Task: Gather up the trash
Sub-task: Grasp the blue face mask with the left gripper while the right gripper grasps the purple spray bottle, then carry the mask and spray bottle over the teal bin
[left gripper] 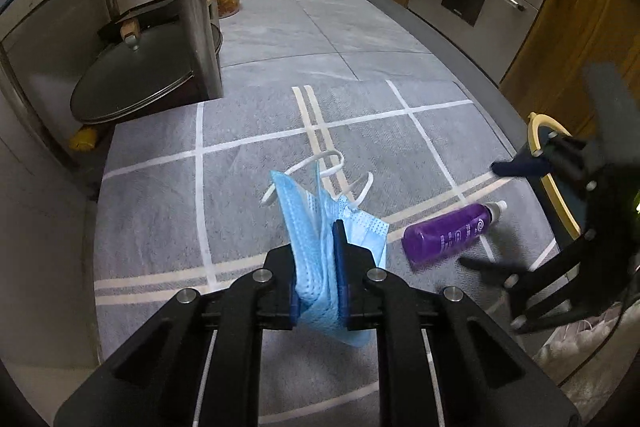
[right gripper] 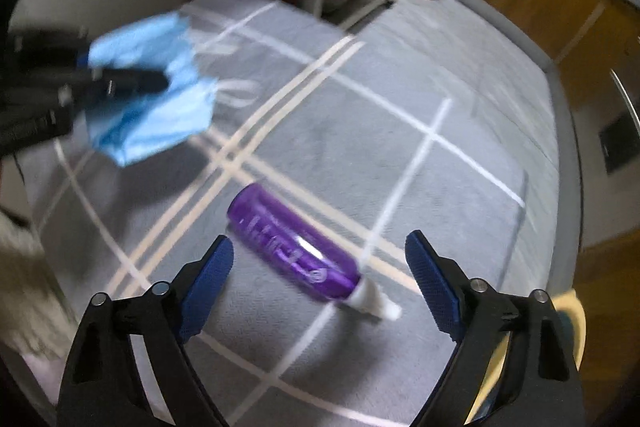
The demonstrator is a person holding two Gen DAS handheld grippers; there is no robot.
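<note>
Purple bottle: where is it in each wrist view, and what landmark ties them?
Left wrist: purple bottle lies right of centre on the grey rug, cap toward the right.
Right wrist: purple bottle lies low centre, cap toward lower right.
Shared landmark: blue face mask.
</note>
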